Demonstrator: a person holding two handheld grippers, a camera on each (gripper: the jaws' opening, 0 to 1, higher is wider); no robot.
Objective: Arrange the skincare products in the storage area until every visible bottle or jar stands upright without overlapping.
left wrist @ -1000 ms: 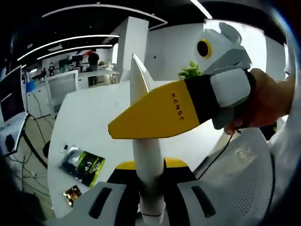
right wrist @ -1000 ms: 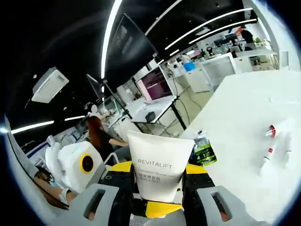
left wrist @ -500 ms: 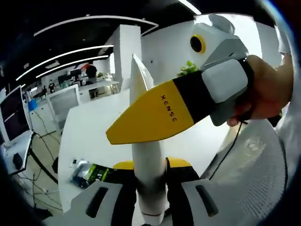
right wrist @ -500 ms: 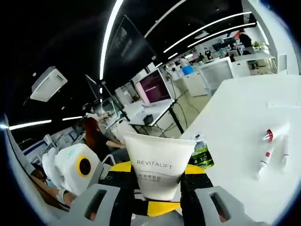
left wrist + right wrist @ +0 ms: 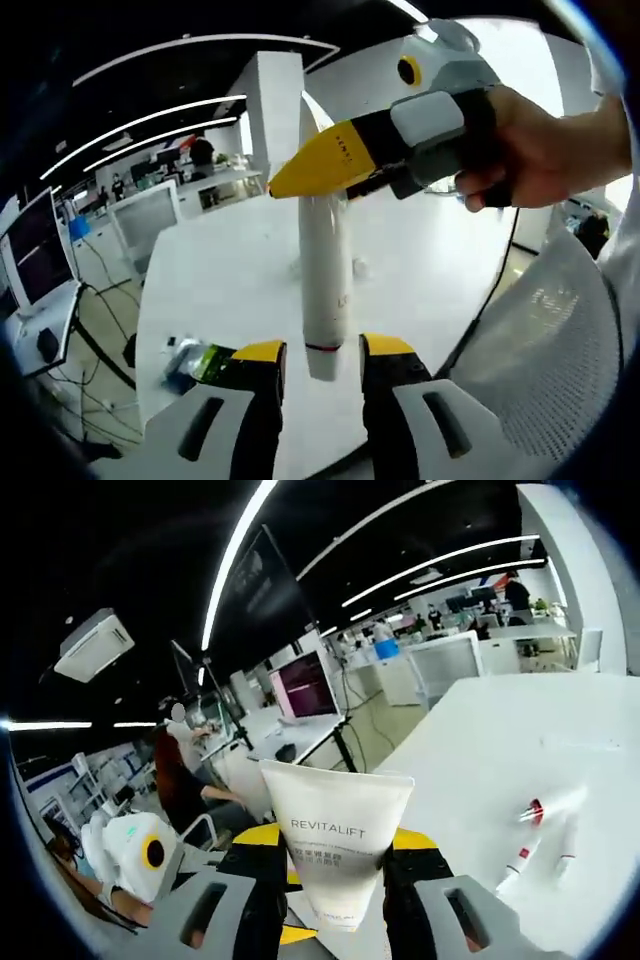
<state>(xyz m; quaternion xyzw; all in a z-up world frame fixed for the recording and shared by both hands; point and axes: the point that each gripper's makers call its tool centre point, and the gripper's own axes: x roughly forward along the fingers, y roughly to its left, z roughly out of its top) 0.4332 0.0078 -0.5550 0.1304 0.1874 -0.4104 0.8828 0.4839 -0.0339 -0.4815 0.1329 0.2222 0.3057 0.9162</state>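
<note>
While the left gripper (image 5: 312, 352) points up from six o'clock in the left gripper view, its yellow-tipped jaws stand apart, with the capped end of a white REVITALIFT tube (image 5: 325, 280) hanging between them; whether the jaws touch the tube, I cannot tell. That tube rises straight toward twelve o'clock, edge-on and slim. Up there the right gripper (image 5: 305, 178) comes in from two o'clock, carried by a person's hand (image 5: 530, 150), and its yellow jaws are pinching the tube's upper, crimped end. Behind the tube lies the white bench (image 5: 230, 280), and at eight o'clock on it sits a green-and-black packet (image 5: 205, 362), near the bench edge.

Over in the right gripper view, the right gripper (image 5: 338, 855) is clamped on the same tube (image 5: 337, 845), now seen broadside with its flat crimped end wide at the top and the REVITALIFT lettering facing us, dead centre. At eight o'clock the left gripper (image 5: 140, 852) shows as a white housing with a yellow ring. At four o'clock, two slim white tubes with red caps (image 5: 535, 835) lie on the white bench (image 5: 480, 750), close beside each other and well apart from the held tube. A seated person (image 5: 180, 780) shows at nine o'clock in the background.
</note>
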